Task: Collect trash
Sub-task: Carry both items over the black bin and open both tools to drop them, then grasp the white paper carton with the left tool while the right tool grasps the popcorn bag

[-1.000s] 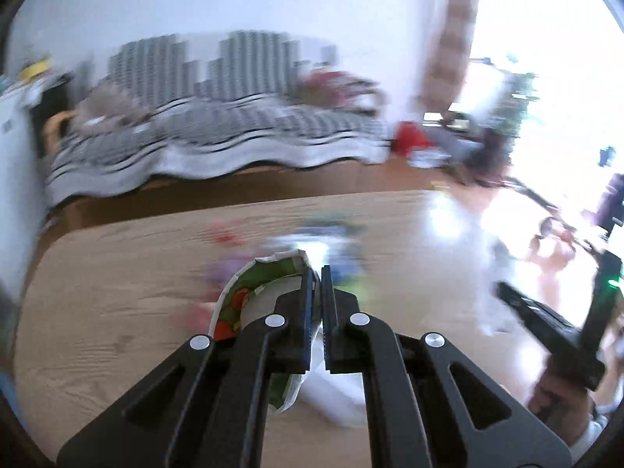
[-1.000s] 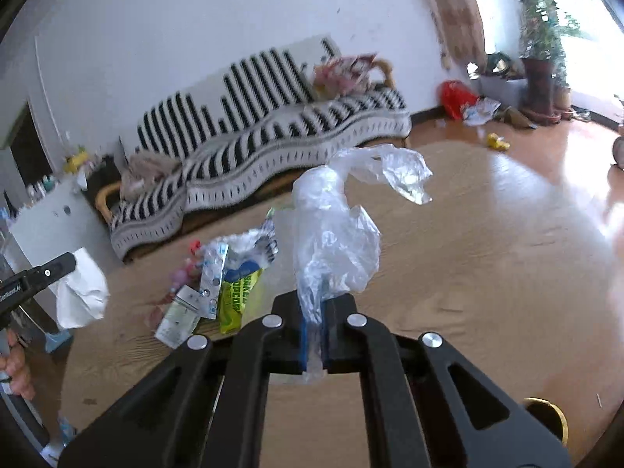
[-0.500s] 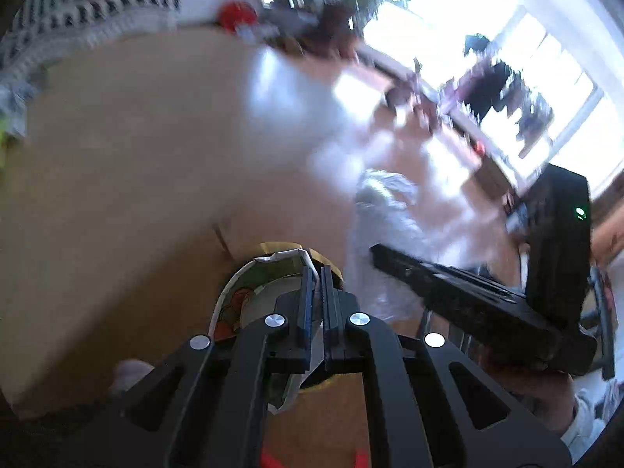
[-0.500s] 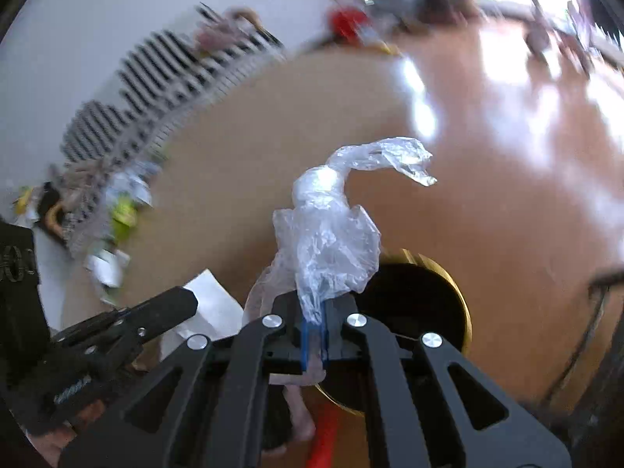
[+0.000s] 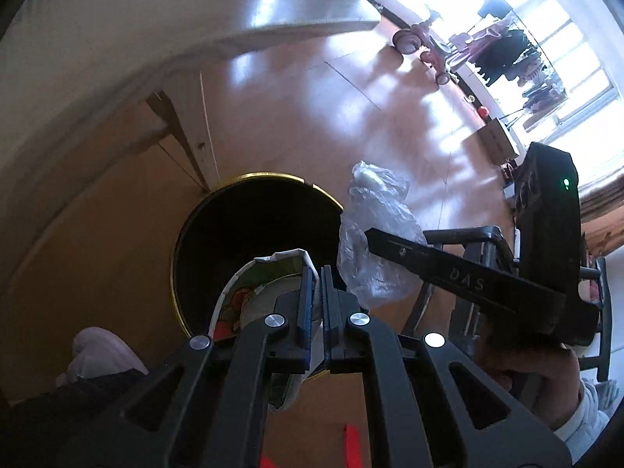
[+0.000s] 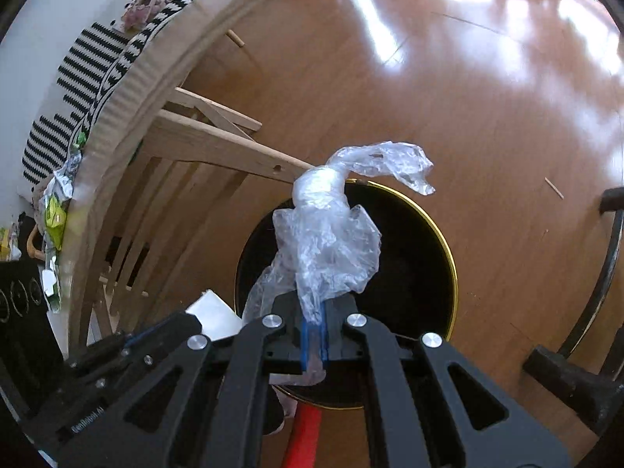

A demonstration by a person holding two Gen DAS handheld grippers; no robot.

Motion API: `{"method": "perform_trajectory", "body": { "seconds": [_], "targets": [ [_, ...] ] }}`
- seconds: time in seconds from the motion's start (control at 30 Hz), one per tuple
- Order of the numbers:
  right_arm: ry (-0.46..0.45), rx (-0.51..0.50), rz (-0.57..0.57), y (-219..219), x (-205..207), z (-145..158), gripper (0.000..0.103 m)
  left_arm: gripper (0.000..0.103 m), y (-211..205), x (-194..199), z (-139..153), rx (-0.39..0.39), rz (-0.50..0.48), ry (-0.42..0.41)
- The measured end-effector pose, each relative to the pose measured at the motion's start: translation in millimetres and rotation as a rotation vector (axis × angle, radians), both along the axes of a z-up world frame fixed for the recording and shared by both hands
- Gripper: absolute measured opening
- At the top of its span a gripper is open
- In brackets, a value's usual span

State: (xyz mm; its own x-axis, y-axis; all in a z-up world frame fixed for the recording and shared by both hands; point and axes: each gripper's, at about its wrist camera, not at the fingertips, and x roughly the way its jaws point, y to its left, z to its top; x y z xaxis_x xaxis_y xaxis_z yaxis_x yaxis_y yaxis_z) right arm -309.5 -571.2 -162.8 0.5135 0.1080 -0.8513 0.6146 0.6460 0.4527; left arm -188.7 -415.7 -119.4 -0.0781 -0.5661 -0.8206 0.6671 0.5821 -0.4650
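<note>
Fingers on both your grippers are pinching trash: left [image 5: 316,273] a printed wrapper [image 5: 249,296], right [image 6: 314,316] a plastic bag [image 6: 327,241], with the bin [image 6: 429,273] mouth directly below both.

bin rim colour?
Gold rim on a black bin, clearest in the right wrist view.

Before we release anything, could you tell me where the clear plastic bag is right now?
In the right wrist view, the clear plastic bag is pinched in the right gripper, above the black bin.
</note>
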Motion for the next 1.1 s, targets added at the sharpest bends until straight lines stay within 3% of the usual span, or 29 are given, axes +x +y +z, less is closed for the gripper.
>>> {"method": "perform_trajectory", "body": {
  "seconds": [0.13, 0.17, 0.2, 0.23, 0.27, 0.33, 0.43, 0.53, 0.63, 0.77, 0.93, 1.1],
  "targets": [
    [0.016, 0.064, -0.019, -4.7, 7.2, -10.9, 0.008, 0.004, -2.4, -2.7, -0.1, 0.013, -0.031, 0.006],
    [0.023, 0.078, -0.026, -6.3, 6.8, -13.0, 0.027, 0.011, -4.0, -5.6, -0.6, 0.020, -0.040, -0.010],
    [0.031, 0.077, -0.032, -7.8, 6.3, -13.2, 0.049, 0.043, -5.3, -8.6, -0.9, 0.031, -0.051, -0.032],
    [0.029, 0.068, -0.047, -10.3, 3.6, -11.3, 0.098, 0.070, -6.4, -9.4, -1.1, 0.041, -0.045, -0.059],
    [0.014, 0.055, -0.078, -14.1, -1.8, -5.6, 0.097, 0.095, -4.9, -10.5, 2.2, 0.035, -0.031, -0.091],
    [-0.002, 0.050, -0.090, -20.8, -5.2, 2.7, 0.097, 0.097, -3.5, -11.0, 7.4, 0.019, -0.042, -0.100],
    [0.000, 0.015, -0.102, -27.6, -9.5, 13.6, 0.097, 0.097, -2.8, -8.6, 14.0, 0.057, -0.029, -0.105],
    [-0.033, -0.065, -0.141, -26.5, -14.5, 33.4, 0.097, 0.097, 13.2, -7.7, 47.0, 0.047, 0.019, -0.247],
    [-0.084, -0.122, -0.147, -21.4, -15.3, 49.0, 0.097, 0.097, 49.9, 3.3, 90.5, 0.041, 0.142, -0.355],
    [-0.134, -0.185, -0.073, 9.0, 8.5, 71.5, 0.097, 0.097, 138.7, 41.3, 132.5, 0.076, 0.454, -0.410],
    [-0.195, -0.249, 0.082, 59.3, 58.3, 100.3, 0.097, 0.097, 246.1, 97.6, 139.2, 0.179, 0.769, -0.398],
    [-0.254, -0.271, 0.181, 100.8, 105.4, 126.0, 0.097, 0.097, 265.6, 136.6, 127.1, 0.243, 0.842, -0.327]
  ]
}}
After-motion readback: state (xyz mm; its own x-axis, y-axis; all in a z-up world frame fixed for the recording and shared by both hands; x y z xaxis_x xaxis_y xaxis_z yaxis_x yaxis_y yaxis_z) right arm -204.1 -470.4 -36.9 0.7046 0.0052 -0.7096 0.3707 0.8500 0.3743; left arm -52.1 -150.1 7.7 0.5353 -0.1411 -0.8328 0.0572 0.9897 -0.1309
